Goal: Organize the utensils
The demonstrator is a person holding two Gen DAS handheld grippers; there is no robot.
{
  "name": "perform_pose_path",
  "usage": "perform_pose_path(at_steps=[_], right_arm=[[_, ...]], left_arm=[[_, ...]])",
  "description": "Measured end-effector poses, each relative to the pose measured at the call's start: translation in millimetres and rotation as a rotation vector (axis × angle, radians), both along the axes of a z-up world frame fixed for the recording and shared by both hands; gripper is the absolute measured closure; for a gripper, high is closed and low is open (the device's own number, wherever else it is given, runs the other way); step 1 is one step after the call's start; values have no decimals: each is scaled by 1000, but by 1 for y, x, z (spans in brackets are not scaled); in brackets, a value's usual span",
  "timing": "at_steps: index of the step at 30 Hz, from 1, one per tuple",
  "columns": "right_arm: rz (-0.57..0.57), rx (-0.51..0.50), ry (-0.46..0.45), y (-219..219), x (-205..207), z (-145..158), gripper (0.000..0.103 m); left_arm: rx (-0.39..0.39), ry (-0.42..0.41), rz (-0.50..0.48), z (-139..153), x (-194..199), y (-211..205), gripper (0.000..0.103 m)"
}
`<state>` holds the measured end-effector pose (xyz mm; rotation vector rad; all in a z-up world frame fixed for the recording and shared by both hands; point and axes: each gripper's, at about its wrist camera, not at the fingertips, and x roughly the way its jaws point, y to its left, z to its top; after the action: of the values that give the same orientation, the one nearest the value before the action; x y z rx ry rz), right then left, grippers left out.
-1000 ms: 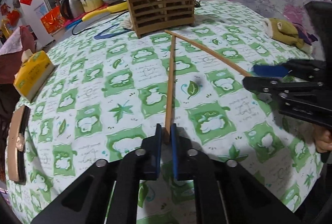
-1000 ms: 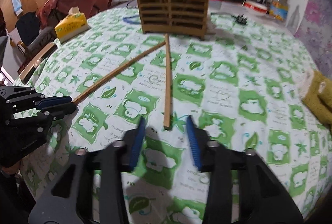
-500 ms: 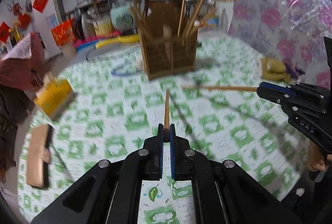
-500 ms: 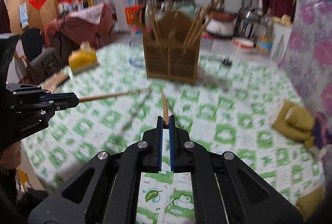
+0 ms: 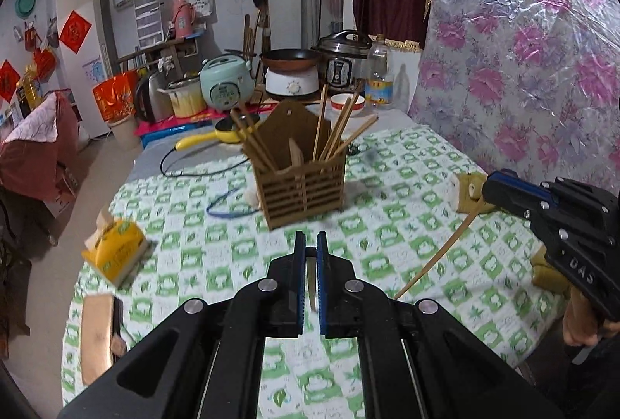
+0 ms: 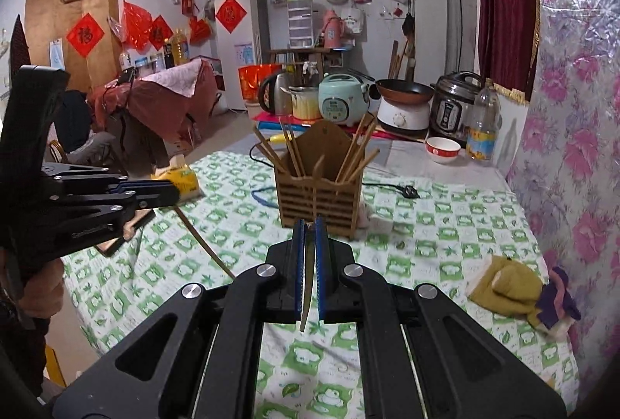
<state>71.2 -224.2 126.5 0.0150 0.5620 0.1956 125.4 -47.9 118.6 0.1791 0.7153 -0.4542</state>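
A slatted wooden utensil holder with several chopsticks in it stands upright on the green-checked tablecloth, ahead of both grippers. My left gripper is shut on a chopstick whose free end hangs down beneath the pads. Seen from the right wrist, the left gripper is at the left and its chopstick slants down above the cloth. My right gripper is shut on a second chopstick, also drooping below the pads. The left wrist view shows the right gripper with that chopstick.
A yellow tissue pack and a tan flat object lie at the table's left edge. An olive cloth sits on the right. A blue band lies beside the holder. A bowl, a plug and cookers stand behind.
The right gripper closed on the chopstick that lay between its fingers. Both grippers rose off the table, each carrying a chopstick, and both chopsticks now hang clear of the cloth.
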Motion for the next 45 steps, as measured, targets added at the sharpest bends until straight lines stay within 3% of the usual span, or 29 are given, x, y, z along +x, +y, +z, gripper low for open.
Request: perform_pose_path(at_steps=[6, 13, 16, 19, 20, 22, 24, 26, 28, 31, 38, 45], right_arm=[[-23, 19, -54, -1, 43, 26, 97], [-114, 68, -199, -5, 115, 74, 97], [-127, 65, -213, -1, 143, 77, 97], [-147, 39, -182, 3, 176, 55, 96], [-148, 28, -147, 4, 189, 39, 95], [-134, 20, -24, 4, 218, 2, 93], [-143, 39, 38, -3, 227, -16, 92], [-145, 56, 18, -9, 216, -15, 90], [-153, 54, -20, -12, 199, -2, 86], [-155, 49, -73, -9, 172, 19, 79], [-177, 44, -188, -4, 102, 55, 50], [-253, 74, -300, -6, 48, 50, 21]], left_arm=[[-16, -63, 17, 40, 43, -17, 97], [-79, -220, 92, 100, 104, -34, 97], [-87, -214, 100, 96, 132, -42, 97], [-70, -166, 134, 61, 164, -45, 97], [-69, -128, 144, 45, 174, -44, 94], [-71, -54, 153, 21, 188, -38, 60], [-70, -30, 174, 7, 192, -30, 53], [-52, -51, 186, 8, 186, -23, 43], [-67, -80, 209, 18, 176, -13, 19], [-94, -130, 241, 38, 155, 0, 10], [-145, -189, 296, 68, 99, 24, 6], [-125, -263, 353, 54, 55, 32, 6]])
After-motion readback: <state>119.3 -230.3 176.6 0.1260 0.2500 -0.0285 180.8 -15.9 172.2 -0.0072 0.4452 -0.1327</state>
